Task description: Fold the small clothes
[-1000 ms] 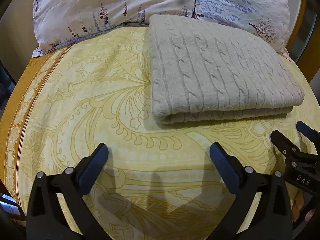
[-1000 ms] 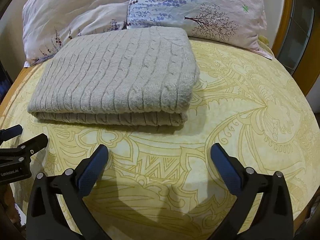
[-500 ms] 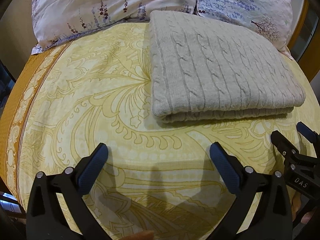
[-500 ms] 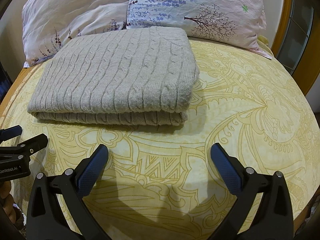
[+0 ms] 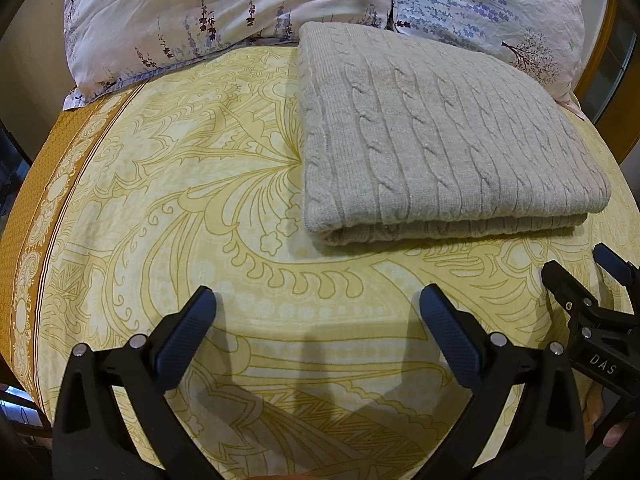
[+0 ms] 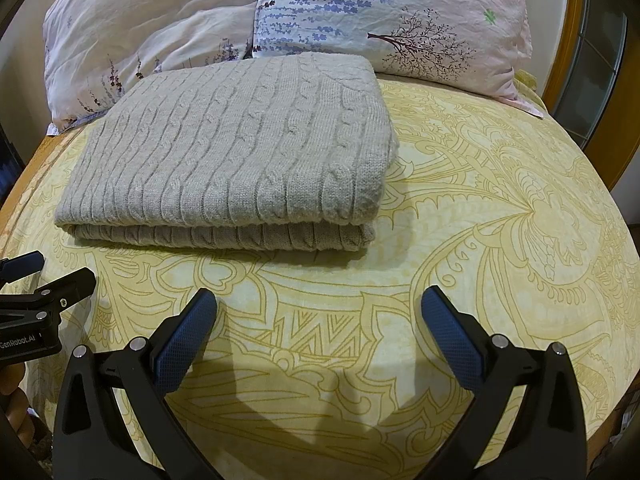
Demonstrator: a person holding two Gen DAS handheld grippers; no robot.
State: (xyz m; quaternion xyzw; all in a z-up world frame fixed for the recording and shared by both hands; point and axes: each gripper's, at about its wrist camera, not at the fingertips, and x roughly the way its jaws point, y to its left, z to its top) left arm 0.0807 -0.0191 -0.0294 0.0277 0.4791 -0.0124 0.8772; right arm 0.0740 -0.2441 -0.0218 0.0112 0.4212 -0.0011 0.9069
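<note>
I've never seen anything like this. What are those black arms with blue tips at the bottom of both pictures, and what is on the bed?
Those are hand-held claws, one in each of a person's hands, no robot arm. Each picture comes from a camera on one claw, looking forward between its two fingers. The left claw and the right claw both stand open, holding nothing. Each claw also shows at the edge of the other's picture. Ahead lies a folded grey cable-knit sweater on a yellow patterned bedspread, with two floral pillows behind it.
</note>
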